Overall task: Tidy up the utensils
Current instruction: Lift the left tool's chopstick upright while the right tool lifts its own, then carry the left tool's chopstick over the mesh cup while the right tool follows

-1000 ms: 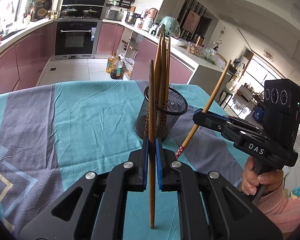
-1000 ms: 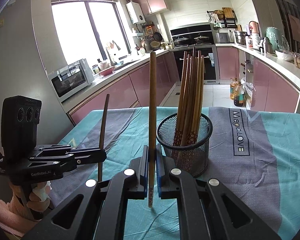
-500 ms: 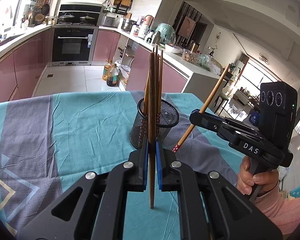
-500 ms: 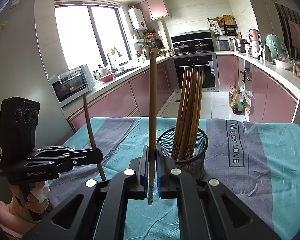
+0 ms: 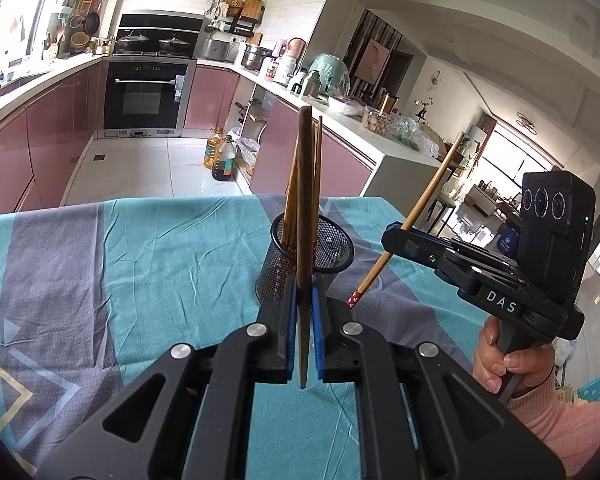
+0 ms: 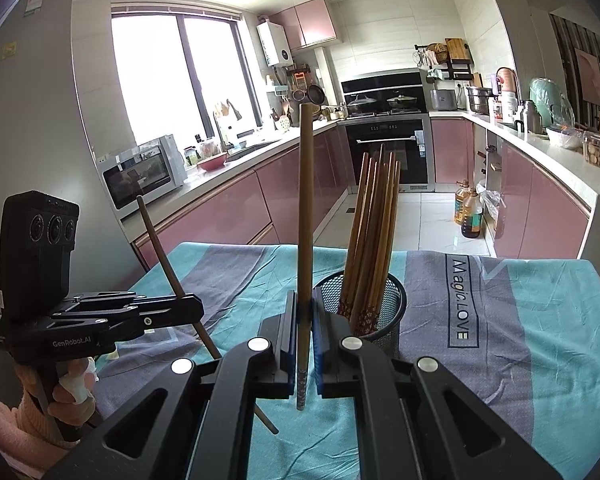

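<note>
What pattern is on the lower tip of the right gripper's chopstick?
Red with white dots, clearest in the left wrist view.

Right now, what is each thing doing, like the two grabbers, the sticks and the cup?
left gripper: shut on dark chopstick, held upright.
right gripper: shut on light chopstick, held upright.
mesh cup: standing upright on tablecloth, holding bundle of chopsticks.
oven: door closed.

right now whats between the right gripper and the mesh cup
Only bare tablecloth, seen in the left wrist view; right gripper with its chopstick sits just beside the mesh cup.
</note>
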The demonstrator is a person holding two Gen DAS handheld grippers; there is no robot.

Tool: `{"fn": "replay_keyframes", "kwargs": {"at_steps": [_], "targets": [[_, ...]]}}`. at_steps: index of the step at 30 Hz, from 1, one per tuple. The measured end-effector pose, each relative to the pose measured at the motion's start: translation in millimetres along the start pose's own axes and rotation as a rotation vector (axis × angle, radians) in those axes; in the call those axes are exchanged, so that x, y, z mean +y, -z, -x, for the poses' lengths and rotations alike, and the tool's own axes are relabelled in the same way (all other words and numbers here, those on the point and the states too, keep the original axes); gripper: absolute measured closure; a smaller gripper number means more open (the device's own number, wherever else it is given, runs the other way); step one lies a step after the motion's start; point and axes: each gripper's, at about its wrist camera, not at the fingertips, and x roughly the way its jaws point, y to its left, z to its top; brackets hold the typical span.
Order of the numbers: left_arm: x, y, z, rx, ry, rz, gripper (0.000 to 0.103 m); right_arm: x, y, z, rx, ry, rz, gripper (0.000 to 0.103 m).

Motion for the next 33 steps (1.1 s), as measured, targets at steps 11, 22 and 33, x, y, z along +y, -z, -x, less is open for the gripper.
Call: {"fn": "replay_keyframes", "kwargs": {"at_steps": [11, 22, 33], "targets": [[-8.4, -18.4, 5.1, -0.044, -0.006, -0.028, 0.095, 2.0, -9.0, 2.3, -0.019, 0.011, 0.018, 0.097], [-11.9, -26.9, 6.1, -0.066, -0.014, -0.044, 0.095, 1.4, -14.1, 3.4, -0.024, 0.011, 0.020, 0.097], [-16.0, -27.4, 8.3, -0.073, -0.014, -0.058, 0.095, 1.5, -17.3, 2.5, -0.027, 0.011, 0.026, 0.097]]}}
